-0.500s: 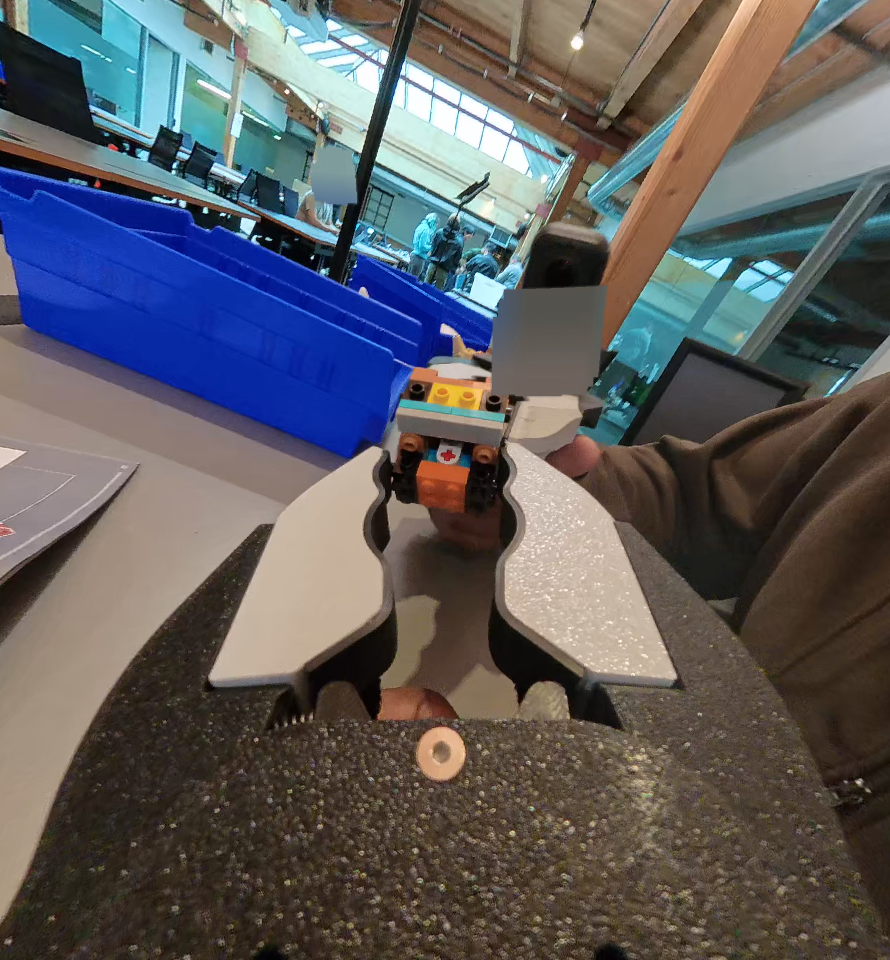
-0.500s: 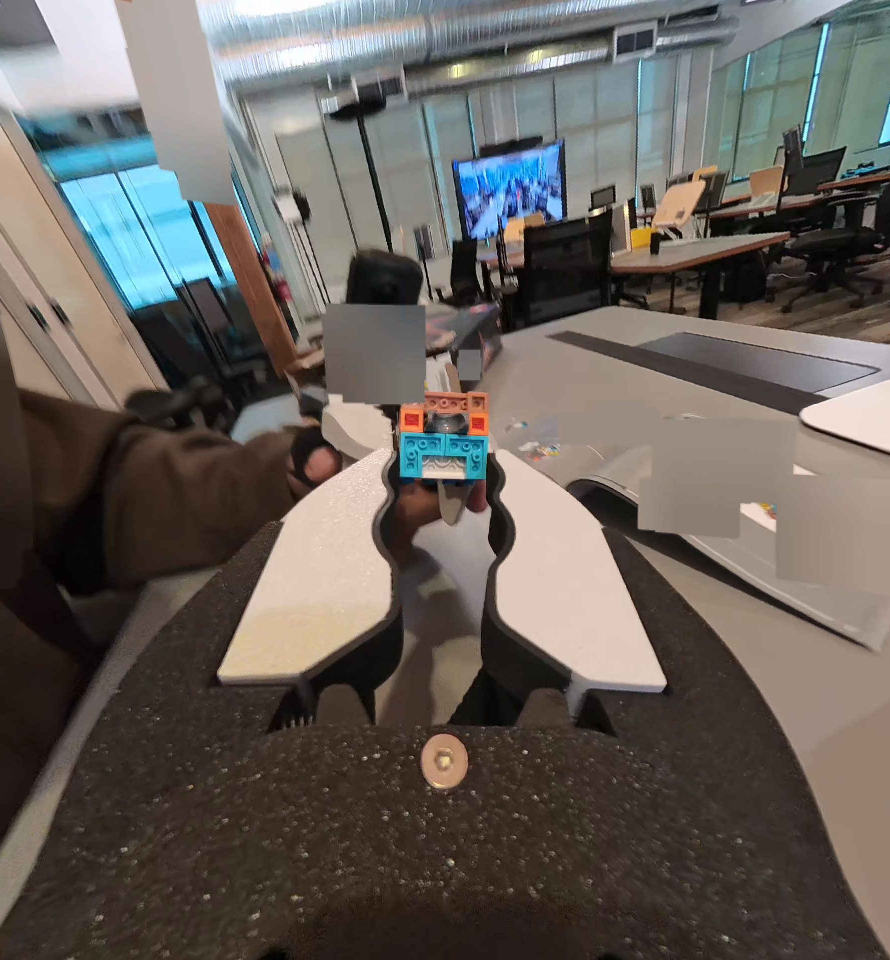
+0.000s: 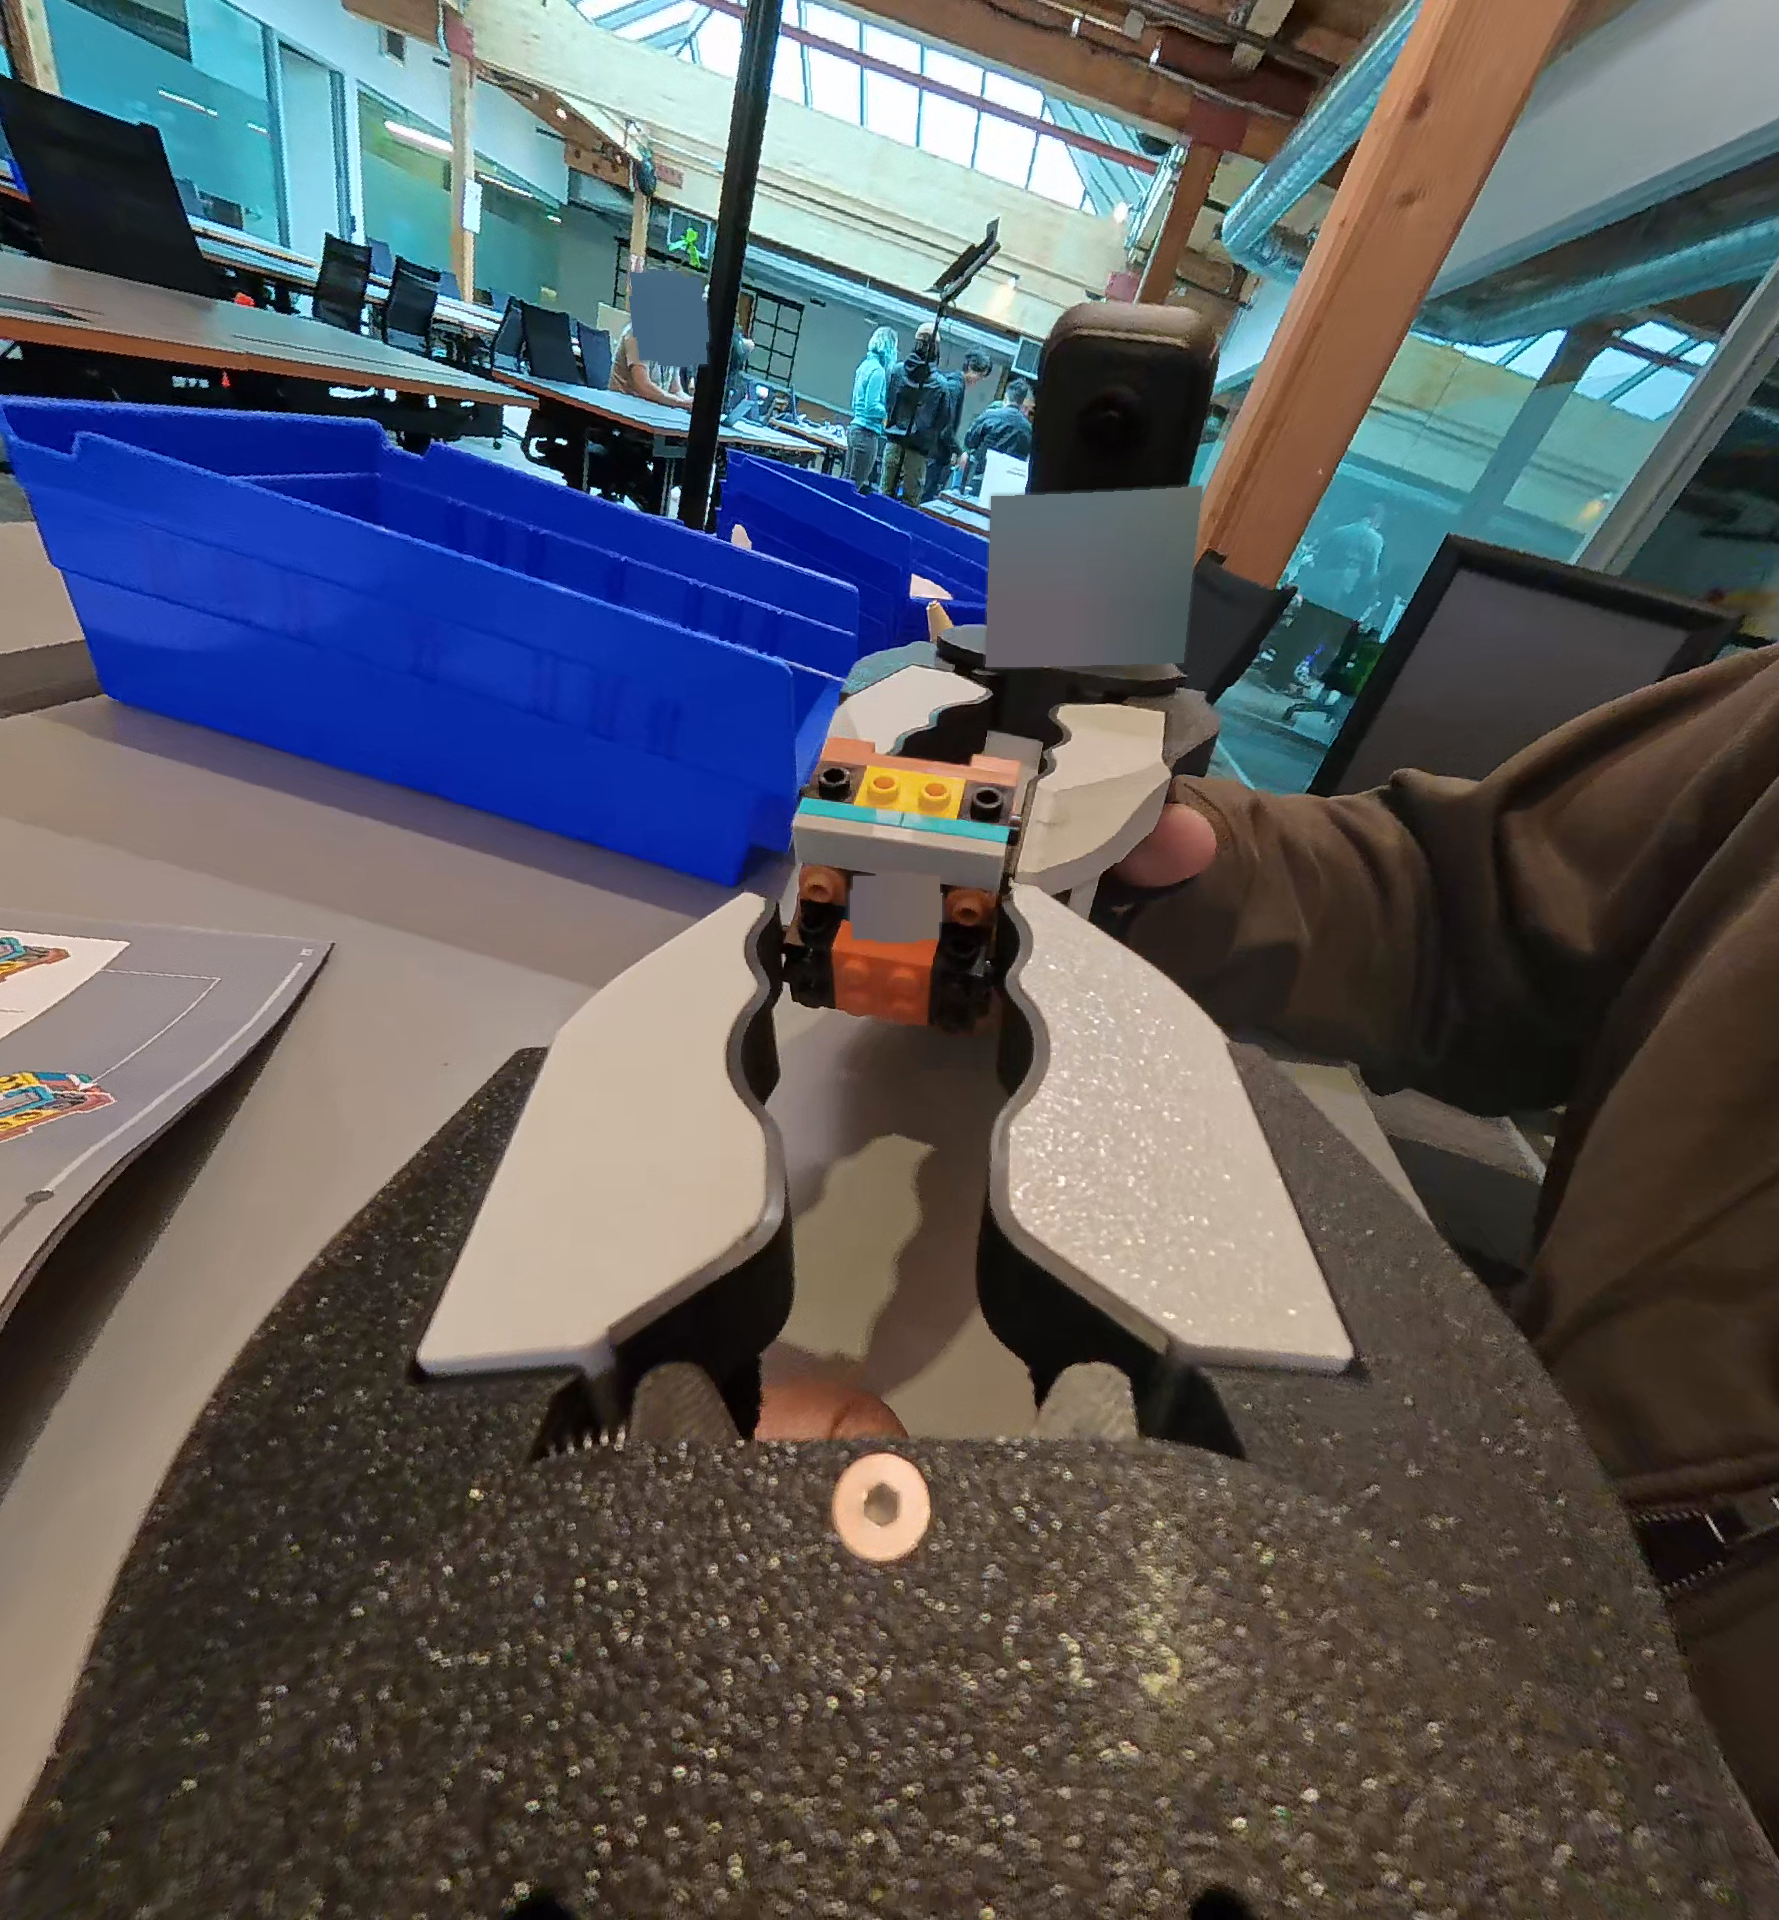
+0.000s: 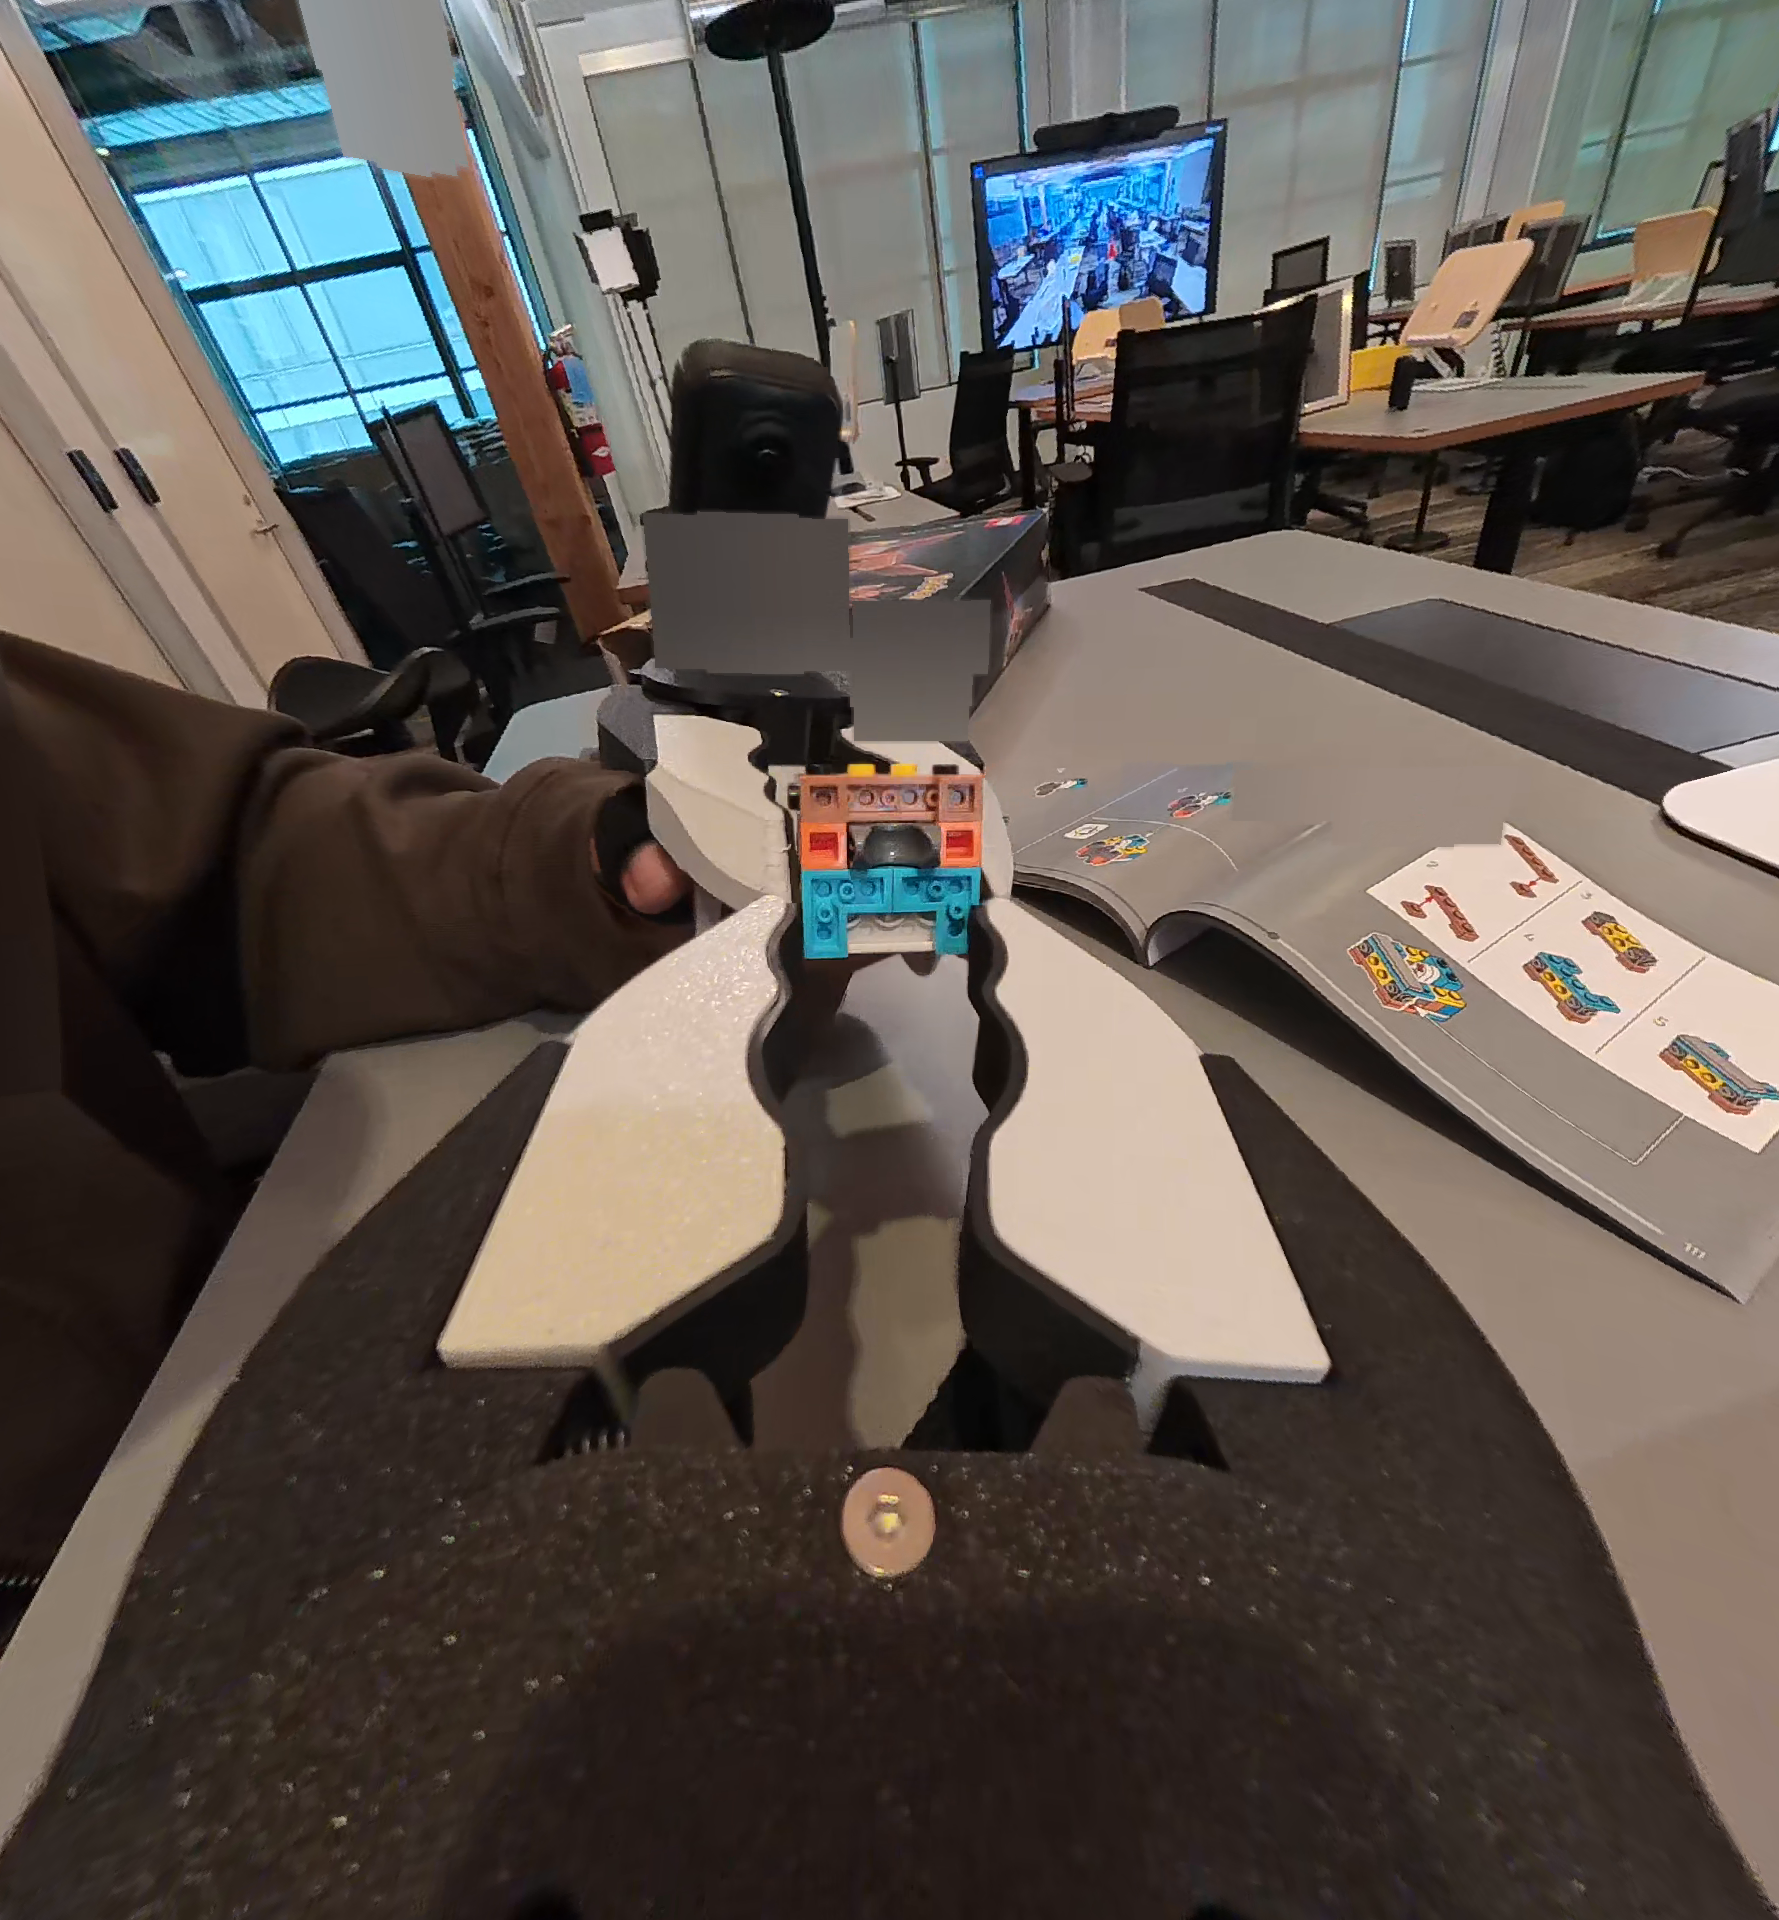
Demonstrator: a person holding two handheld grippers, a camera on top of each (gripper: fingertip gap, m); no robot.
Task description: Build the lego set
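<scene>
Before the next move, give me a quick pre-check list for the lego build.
1. Left hand-held gripper clamps the lego model: ok.
2. Right hand-held gripper clamps the same model: ok.
3. Model held clear above the table: ok.
4. Manual open and in view: ok.
5. Next brick ready: cannot tell; contents of the blue bins are hidden.

Blue bins [image 3: 428, 634] leftward (booklet [image 4: 1487, 997] nearer)
</scene>
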